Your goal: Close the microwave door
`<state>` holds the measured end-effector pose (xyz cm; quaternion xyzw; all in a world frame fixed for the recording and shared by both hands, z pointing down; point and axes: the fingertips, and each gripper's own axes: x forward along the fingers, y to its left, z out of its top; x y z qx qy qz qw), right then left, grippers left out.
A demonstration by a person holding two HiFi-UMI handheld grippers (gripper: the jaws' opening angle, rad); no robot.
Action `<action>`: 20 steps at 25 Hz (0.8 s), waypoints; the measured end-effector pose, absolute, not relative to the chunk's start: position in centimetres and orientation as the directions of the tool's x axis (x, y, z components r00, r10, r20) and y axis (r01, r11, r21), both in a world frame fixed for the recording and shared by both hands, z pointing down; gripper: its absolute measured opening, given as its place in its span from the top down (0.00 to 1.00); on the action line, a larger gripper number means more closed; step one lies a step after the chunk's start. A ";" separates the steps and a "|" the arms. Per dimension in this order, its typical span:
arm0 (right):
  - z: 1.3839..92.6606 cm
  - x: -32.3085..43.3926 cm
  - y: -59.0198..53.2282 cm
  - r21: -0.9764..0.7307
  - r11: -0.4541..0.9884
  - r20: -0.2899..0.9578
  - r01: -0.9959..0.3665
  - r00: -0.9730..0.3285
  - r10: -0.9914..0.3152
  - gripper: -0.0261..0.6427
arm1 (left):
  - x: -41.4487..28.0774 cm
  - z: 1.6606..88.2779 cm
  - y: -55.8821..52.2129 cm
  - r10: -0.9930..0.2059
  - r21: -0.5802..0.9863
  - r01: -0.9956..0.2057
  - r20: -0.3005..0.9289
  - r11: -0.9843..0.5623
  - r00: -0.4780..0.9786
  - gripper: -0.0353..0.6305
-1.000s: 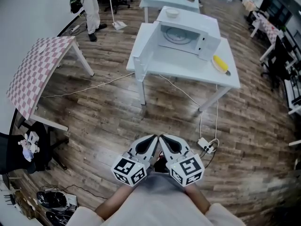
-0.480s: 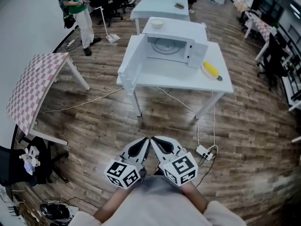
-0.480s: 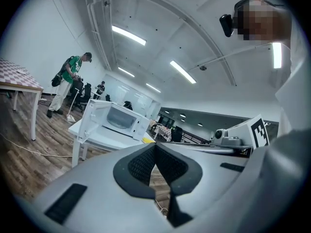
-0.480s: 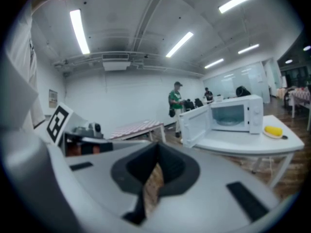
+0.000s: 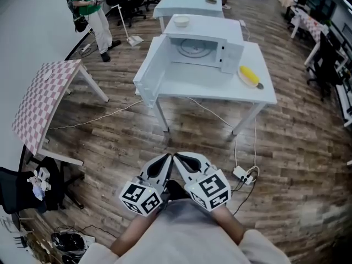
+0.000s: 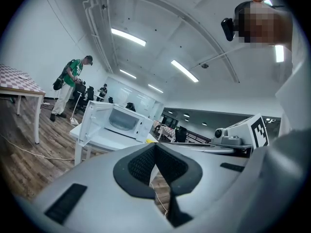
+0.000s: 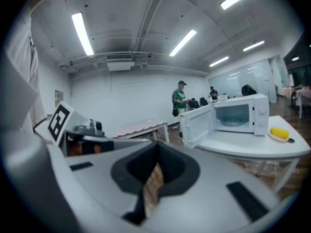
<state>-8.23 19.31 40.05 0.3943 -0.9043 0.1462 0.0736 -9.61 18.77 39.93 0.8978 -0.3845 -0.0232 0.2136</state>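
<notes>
Microwave (image 5: 204,44) sits on the white table (image 5: 220,89) at the top centre of the head view, with its door (image 5: 149,73) swung wide open to the left. The left gripper (image 5: 167,157) and right gripper (image 5: 177,157) are down at bottom centre, well apart from it. Both have their jaws pinched together on nothing.

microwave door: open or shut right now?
Open. The microwave door is swung wide to the side, and the turntable inside is exposed.
</notes>
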 end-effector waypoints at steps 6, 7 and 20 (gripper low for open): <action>40.3 -8.2 18.2 -0.216 0.654 0.253 -0.725 -0.688 -0.680 0.93 | -9.6 40.1 17.5 -0.713 0.420 -0.690 0.132 -0.589 0.689 0.92; 40.5 -8.2 18.0 -0.216 0.657 0.254 -0.722 -0.691 -0.676 0.93 | -9.6 40.3 17.2 -0.713 0.418 -0.690 0.131 -0.590 0.689 0.92; 41.5 -7.4 13.0 -0.230 0.659 0.278 -0.716 -0.697 -0.661 0.93 | -8.7 41.3 12.2 -0.702 0.409 -0.694 0.160 -0.593 0.694 0.92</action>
